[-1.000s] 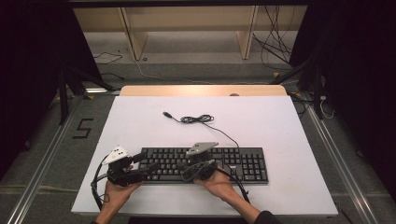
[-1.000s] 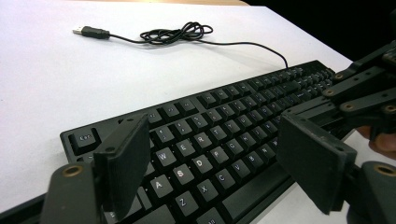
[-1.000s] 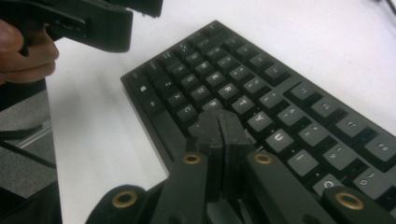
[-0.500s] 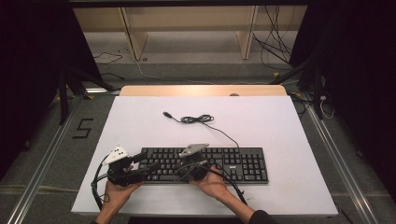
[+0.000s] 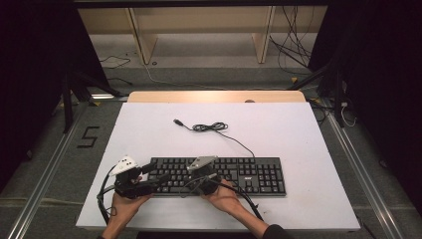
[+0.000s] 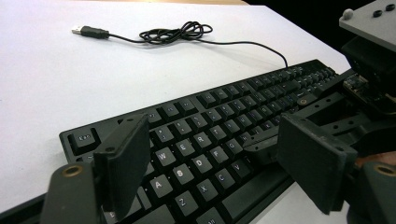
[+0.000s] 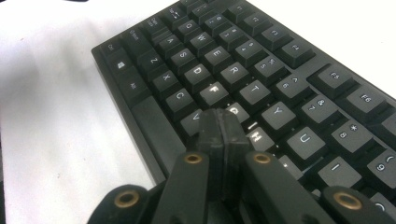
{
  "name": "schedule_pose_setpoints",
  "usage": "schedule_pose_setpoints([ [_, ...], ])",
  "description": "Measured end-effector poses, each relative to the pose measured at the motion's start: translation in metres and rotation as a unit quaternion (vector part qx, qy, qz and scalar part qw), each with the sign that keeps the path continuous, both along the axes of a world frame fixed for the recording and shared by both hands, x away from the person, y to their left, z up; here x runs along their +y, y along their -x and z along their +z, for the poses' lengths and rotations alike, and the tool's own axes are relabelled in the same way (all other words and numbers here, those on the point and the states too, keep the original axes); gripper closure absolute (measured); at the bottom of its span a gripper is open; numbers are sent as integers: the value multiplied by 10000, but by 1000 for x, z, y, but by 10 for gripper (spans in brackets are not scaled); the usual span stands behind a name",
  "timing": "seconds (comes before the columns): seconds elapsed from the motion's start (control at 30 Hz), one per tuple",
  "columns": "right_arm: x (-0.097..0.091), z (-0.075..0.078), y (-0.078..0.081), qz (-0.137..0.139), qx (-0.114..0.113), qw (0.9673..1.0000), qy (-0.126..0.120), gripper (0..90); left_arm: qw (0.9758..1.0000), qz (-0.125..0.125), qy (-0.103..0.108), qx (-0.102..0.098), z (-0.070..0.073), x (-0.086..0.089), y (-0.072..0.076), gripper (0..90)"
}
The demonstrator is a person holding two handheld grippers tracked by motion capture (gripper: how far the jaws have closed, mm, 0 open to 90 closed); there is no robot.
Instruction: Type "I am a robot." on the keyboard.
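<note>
A black keyboard [image 5: 234, 174] lies along the near part of the white table [image 5: 278, 129]. Its thin black cable [image 5: 211, 127] runs back to a loose coil and a USB plug [image 6: 88, 31]. My left gripper [image 5: 157, 175] sits at the keyboard's left end. In the left gripper view its jaws stand wide open over the letter keys [image 6: 205, 140], and nothing is between the pads [image 6: 123, 163]. My right gripper [image 7: 222, 123] is shut, its joined tips low over the key just right of the F key [image 7: 214, 88]. I cannot tell whether they touch it. In the high view it [image 5: 196, 175] is over the keyboard's left half.
The table's white top stretches bare behind and to the right of the keyboard. A wooden strip [image 5: 214, 96] edges the far side. Beyond it are the floor, loose cables [image 5: 298, 55] and frame legs. A hand holds each gripper at the near edge.
The right gripper has slid a little to the left along the keyboard, jaws still shut. The left gripper has stayed where it was.
</note>
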State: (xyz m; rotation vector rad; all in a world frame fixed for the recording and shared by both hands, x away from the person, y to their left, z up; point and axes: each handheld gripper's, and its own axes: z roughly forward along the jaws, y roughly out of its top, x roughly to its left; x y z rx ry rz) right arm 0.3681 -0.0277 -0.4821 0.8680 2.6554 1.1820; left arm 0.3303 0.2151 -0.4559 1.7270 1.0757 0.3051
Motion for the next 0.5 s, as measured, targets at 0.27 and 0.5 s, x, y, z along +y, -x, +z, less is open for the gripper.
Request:
schedule_pose_setpoints([
  [0.27, -10, 8, -3, -152, 160, 9990, -389, 862, 10000, 10, 7, -1, 0, 1, 0, 256],
  [0.5, -21, 17, -8, -269, 135, 9975, -642, 790, 10000, 14, 9, -5, 0, 1, 0, 256],
])
